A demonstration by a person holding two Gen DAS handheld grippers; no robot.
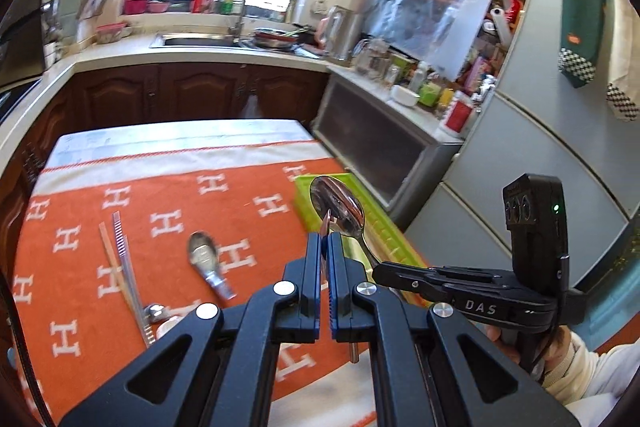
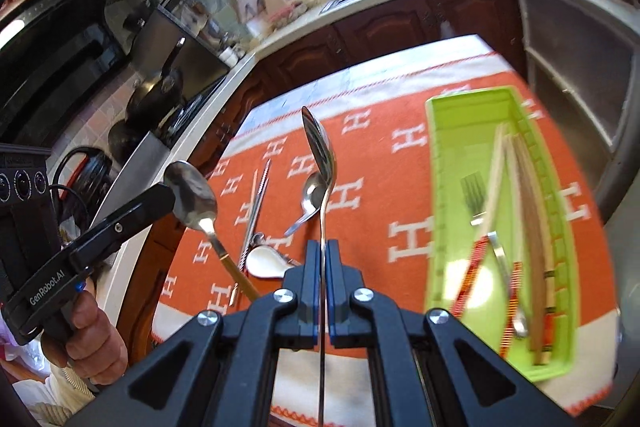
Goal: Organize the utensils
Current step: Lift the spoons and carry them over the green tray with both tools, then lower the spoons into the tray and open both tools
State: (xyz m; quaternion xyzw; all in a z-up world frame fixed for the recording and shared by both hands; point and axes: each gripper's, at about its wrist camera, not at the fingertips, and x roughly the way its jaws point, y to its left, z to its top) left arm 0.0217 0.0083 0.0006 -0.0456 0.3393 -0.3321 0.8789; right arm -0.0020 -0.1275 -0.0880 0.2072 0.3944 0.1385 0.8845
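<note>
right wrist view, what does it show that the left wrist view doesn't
Only the right wrist view shows inside the green tray: a fork and chopsticks. It also shows the stove and the white spoon in full.

Only the left wrist view shows the fridge and its hanging towels.

Both show the orange cloth, the loose metal spoon, the sink counter, and each gripper shut on a spoon.

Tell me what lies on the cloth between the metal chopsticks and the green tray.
In the right wrist view, a short metal spoon lies between the metal chopsticks and the green tray; beyond it only bare orange cloth.
</note>
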